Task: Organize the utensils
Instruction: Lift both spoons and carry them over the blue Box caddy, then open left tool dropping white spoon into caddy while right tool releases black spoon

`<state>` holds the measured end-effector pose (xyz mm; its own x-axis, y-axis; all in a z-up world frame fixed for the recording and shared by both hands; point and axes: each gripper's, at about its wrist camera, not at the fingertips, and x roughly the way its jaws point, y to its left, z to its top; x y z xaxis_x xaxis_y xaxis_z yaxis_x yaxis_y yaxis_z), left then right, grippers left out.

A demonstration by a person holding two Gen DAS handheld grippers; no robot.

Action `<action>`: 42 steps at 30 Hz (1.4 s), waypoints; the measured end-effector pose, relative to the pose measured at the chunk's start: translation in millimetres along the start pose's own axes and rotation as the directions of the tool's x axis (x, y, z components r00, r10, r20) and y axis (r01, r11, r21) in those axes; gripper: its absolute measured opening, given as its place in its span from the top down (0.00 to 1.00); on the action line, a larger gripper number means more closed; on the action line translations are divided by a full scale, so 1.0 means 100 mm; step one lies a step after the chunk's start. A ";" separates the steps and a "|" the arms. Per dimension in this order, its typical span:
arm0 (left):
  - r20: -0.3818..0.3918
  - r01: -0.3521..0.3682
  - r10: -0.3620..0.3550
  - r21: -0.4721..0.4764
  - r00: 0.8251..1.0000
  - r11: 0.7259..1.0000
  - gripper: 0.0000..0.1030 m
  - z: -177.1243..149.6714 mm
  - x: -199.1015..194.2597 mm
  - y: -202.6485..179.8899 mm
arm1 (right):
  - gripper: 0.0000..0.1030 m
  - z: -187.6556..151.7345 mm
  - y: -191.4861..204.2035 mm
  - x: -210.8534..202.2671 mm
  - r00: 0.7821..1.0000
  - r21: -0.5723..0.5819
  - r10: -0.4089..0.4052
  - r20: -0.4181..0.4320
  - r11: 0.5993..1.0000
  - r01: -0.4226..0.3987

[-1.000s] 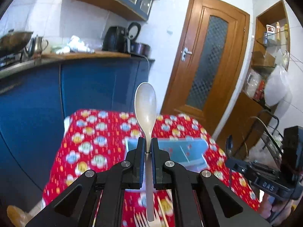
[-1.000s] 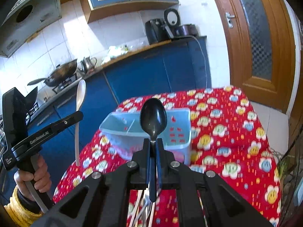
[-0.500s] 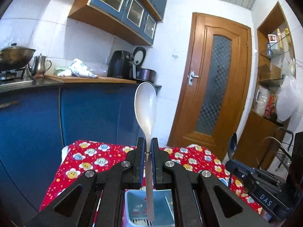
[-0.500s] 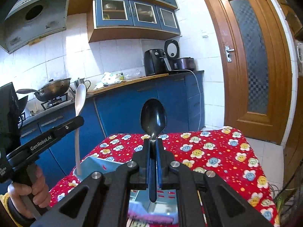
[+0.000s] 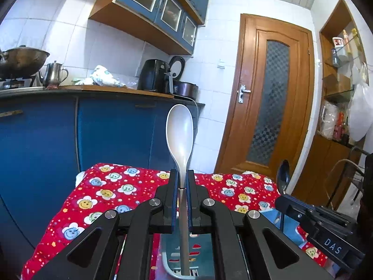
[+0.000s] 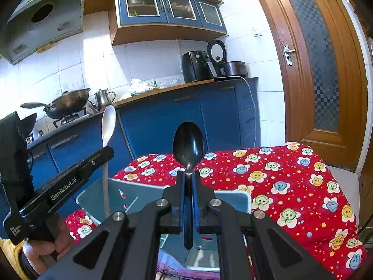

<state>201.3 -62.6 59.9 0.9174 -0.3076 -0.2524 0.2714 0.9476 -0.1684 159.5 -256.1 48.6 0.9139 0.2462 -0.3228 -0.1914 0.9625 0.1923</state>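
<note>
Left tongs [image 5: 182, 182] clenched on the white spoon [image 5: 179, 135], right tongs [image 6: 188, 182] clenched on the black spoon [image 6: 188, 142]. Both upright, handle tips hanging over the open blue bin [image 6: 139, 189] just below. Neither dropped yet, so the sort looks mid-way. Bin walls close to both handles. Red cloth desk [image 6: 291, 182] beyond has free room; cabinets [image 6: 163, 121] well apart.

Both views bright, daylight-lit. Strong sun patches on the white wall tiles [image 6: 98, 53] wash out detail; the upper cabinet [image 6: 167, 7] throws a hard diagonal shadow below. Glossy sheen on the black spoon [image 6: 189, 143]. Heavy fisheye bending: the door [image 6: 319, 65] bows, corners vignette black. Focus mostly sharp, slightly soft at edges.
</note>
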 end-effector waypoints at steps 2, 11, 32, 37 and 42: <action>-0.015 0.001 0.000 0.009 1.000 1.000 0.94 -0.03 0.02 -0.01 | 0.92 -0.01 0.01 -0.01 1.000 -0.009 -0.005 0.003 1.000 0.005; -0.079 -0.020 0.020 0.003 0.997 1.000 0.94 -0.07 0.00 -0.02 | 0.92 -0.03 0.01 -0.05 1.000 -0.006 -0.015 -0.012 1.000 0.015; -0.139 -0.024 0.026 0.019 0.990 1.000 0.68 -0.04 -0.19 -0.02 | 0.73 0.01 0.05 -0.18 0.999 0.024 -0.011 -0.045 1.000 0.012; -0.146 -0.017 0.019 0.015 0.989 1.000 0.62 0.10 -0.11 0.00 | 0.72 0.05 0.03 -0.27 0.998 0.029 -0.033 -0.047 0.999 0.035; -0.172 -0.009 0.009 0.002 0.985 1.000 0.60 0.24 0.06 -0.01 | 0.68 0.06 -0.04 -0.35 0.998 0.055 -0.039 -0.040 0.998 0.041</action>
<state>213.4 -63.2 81.3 0.8562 -0.3089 -0.4141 0.2634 0.9506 -0.1644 130.5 -269.2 64.4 0.9057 0.2132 -0.3664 -0.1342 0.9641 0.2293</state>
